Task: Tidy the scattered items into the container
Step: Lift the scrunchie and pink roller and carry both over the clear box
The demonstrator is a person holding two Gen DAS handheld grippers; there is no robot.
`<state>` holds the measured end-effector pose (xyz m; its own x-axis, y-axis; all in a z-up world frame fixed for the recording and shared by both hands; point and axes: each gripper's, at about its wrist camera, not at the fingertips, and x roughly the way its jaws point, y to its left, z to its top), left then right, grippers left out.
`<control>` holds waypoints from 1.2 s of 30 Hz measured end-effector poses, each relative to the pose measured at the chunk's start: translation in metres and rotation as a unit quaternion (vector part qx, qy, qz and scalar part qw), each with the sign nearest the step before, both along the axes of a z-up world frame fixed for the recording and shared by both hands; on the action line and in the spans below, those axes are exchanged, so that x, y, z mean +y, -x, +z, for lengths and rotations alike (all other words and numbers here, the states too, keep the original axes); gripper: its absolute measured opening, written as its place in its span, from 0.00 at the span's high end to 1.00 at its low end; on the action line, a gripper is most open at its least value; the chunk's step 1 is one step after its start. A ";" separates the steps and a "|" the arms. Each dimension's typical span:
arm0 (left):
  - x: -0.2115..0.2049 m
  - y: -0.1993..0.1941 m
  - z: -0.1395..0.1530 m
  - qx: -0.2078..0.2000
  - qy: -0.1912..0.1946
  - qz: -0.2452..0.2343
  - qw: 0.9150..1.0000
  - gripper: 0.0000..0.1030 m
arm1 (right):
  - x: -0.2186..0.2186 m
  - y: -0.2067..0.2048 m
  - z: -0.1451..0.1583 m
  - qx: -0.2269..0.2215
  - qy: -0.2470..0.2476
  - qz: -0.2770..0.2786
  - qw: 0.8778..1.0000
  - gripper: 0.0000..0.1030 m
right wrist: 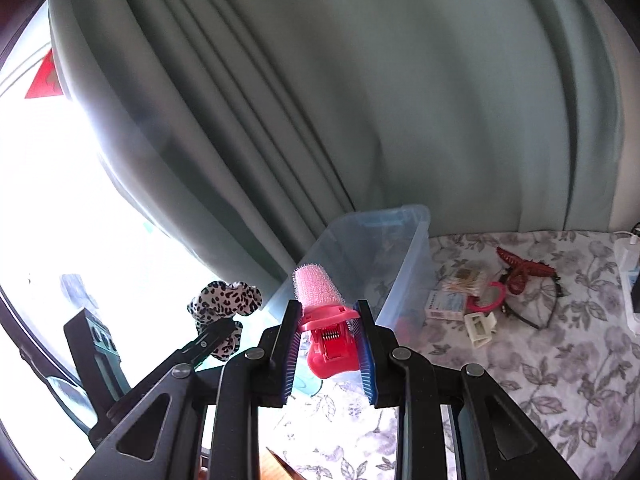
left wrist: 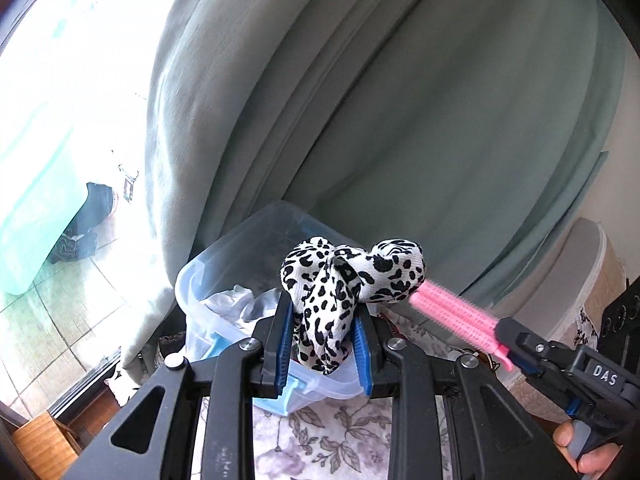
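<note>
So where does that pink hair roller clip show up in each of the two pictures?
Left wrist view: the pink roller clip is at lower right, pinched by the right gripper, its tip touching the leopard scrunchie.
Right wrist view: it stands at centre bottom, between that gripper's own fingers.
Shared landmark: the clear plastic container just behind it in both.

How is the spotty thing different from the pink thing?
The spotty scrunchie is soft, floppy cloth in black and white; the pink hair-roller clip is hard plastic with tiny bristles. The scrunchie sits in the left tongs, the clip in the right tongs. Both are held up near the clear container, not yet inside.
</note>
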<state>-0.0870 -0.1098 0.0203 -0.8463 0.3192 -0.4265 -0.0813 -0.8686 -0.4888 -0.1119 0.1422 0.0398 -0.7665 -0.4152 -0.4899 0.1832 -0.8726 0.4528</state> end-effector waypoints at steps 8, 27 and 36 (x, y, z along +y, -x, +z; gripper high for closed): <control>-0.016 0.019 -0.021 -0.023 -0.013 0.005 1.000 0.73 | -0.028 0.028 -0.024 -0.035 -0.029 0.016 0.999 0.72; -0.010 0.095 -0.039 -0.051 0.025 -0.012 0.998 0.73 | -0.053 0.094 -0.060 -0.087 -0.078 0.023 0.993 0.72; -0.002 0.135 -0.048 -0.073 0.060 -0.015 0.995 0.72 | -0.057 0.120 -0.075 -0.110 -0.104 0.026 0.988 0.71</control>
